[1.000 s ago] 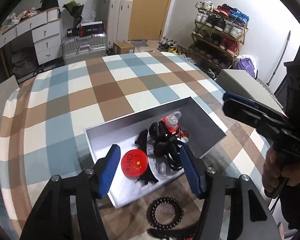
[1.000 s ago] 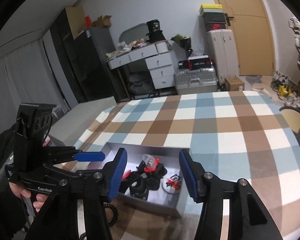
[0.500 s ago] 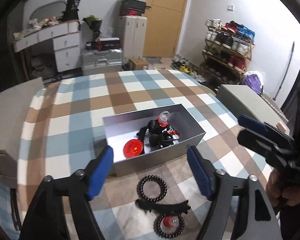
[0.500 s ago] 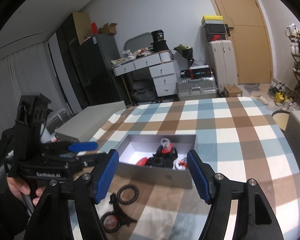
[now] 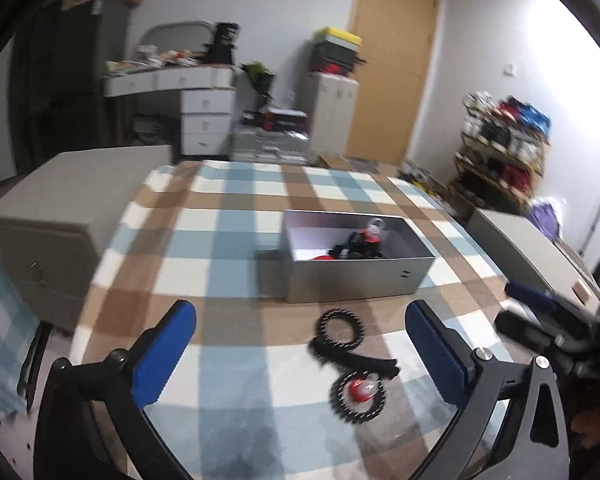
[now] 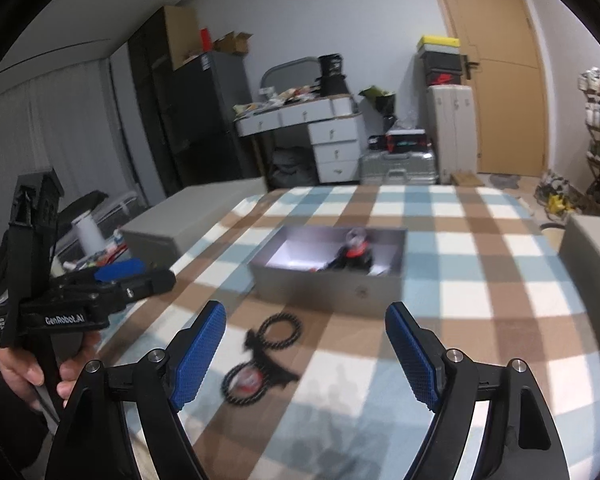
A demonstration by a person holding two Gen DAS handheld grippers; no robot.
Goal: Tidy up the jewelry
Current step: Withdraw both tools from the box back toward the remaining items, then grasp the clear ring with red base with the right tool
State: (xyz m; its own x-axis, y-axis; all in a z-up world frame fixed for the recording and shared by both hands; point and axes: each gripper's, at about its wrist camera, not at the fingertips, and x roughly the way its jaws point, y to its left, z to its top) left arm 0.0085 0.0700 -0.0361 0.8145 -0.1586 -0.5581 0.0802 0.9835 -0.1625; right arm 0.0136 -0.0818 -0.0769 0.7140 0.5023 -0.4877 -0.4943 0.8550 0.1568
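Jewelry [image 5: 352, 360], black beaded rings, lies on the checked desk [image 5: 220, 240] just before the grey box [image 5: 356, 280]; the left gripper [image 5: 300, 352] jaws are opening, nothing between them. In the right wrist view, the right gripper [image 6: 306, 356] likewise spreads empty above the desk

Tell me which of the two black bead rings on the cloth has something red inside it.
The ring nearer the camera: a red piece sits in its middle. The ring nearer the box shows only cloth inside.
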